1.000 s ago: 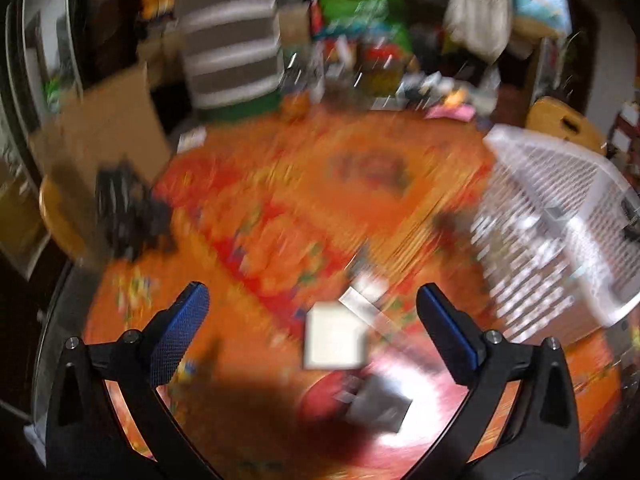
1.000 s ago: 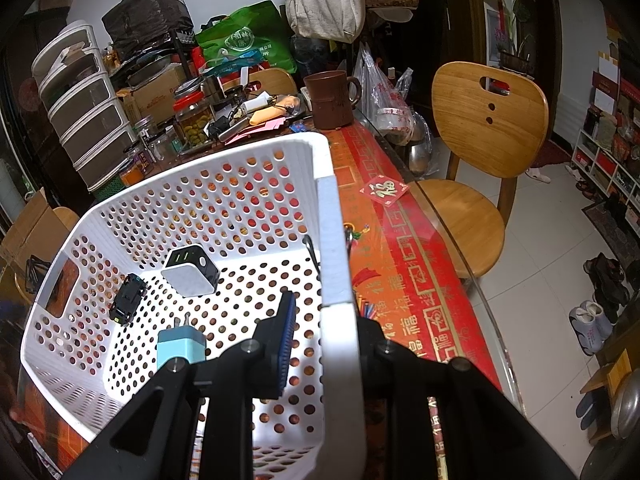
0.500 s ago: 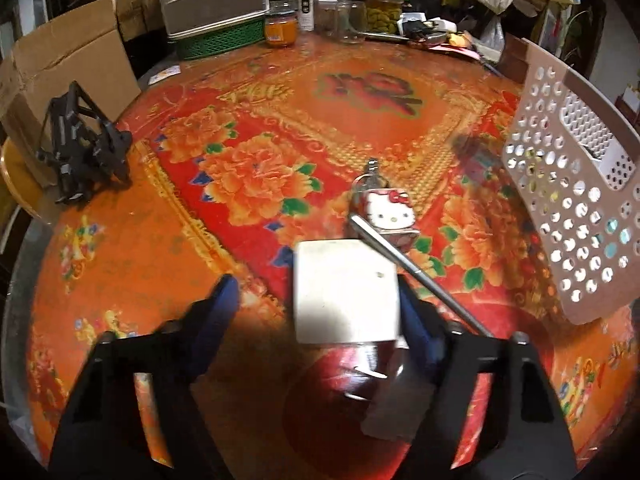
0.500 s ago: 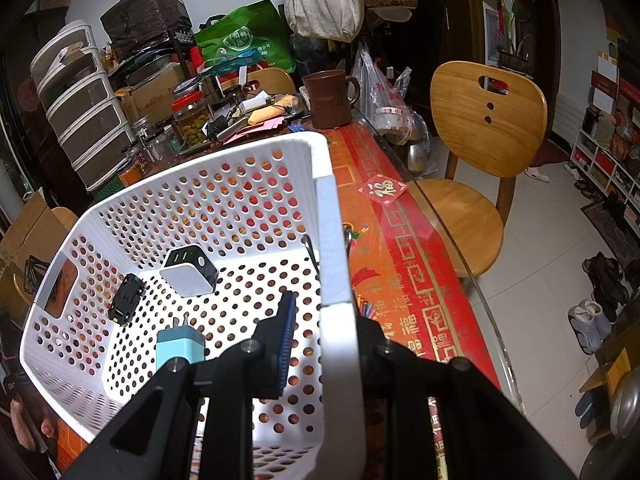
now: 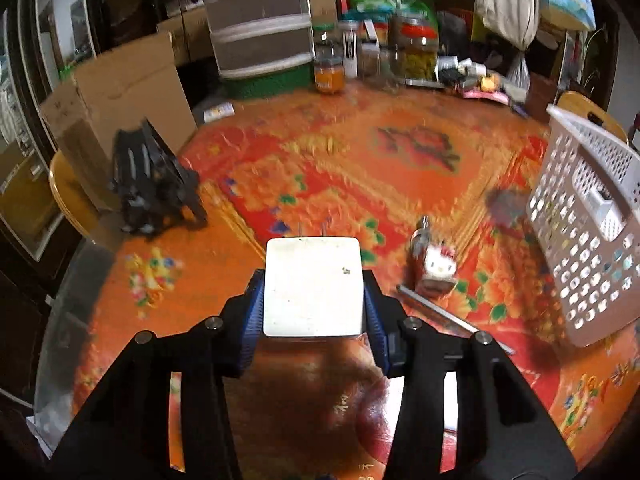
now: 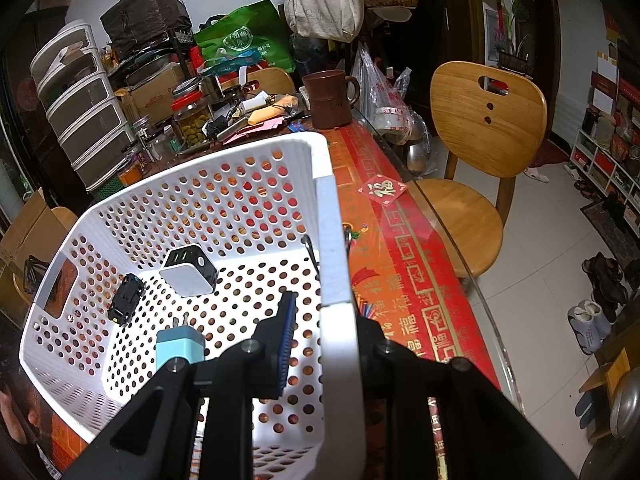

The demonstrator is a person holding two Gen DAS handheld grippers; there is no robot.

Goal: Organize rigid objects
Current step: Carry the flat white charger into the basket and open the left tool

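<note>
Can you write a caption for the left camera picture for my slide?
Left gripper lifts a white charger between its fingers above the orange tablecloth, near the white basket.

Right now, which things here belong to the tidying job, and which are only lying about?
Job: white charger in left gripper; basket held by right gripper; Hello Kitty toy; metal rod.

Lying about: brown mug; jars; cardboard box; chair.

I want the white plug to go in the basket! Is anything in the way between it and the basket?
Nothing visible blocks it. The left gripper holds the white charger above the tablecloth. The Hello Kitty keychain and metal rod lie low on the table toward the white basket, whose perforated wall the charger must clear.
</note>
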